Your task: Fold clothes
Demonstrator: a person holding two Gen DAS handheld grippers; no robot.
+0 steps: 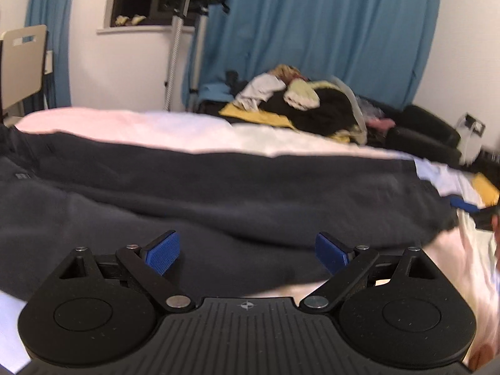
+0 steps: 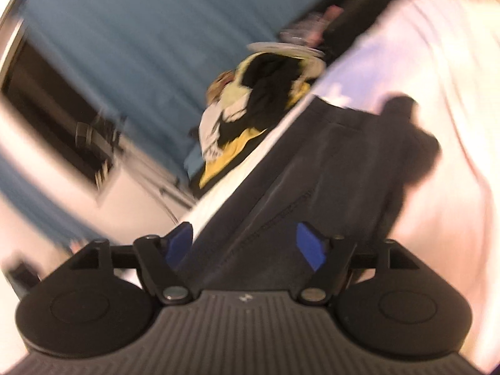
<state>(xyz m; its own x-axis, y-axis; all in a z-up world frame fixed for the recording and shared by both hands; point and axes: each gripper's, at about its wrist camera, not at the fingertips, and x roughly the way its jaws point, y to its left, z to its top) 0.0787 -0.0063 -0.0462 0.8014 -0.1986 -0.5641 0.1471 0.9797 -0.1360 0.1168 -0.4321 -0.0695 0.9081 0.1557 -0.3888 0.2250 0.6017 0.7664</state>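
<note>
Both fingers point(image 1: 162, 253) wide open over dark garment point(image 1: 218, 193)

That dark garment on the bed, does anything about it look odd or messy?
The dark garment lies rumpled across the white bed, unfolded. Beyond it, a jumbled pile of clothes spills untidily. Nothing looks damaged.
</note>
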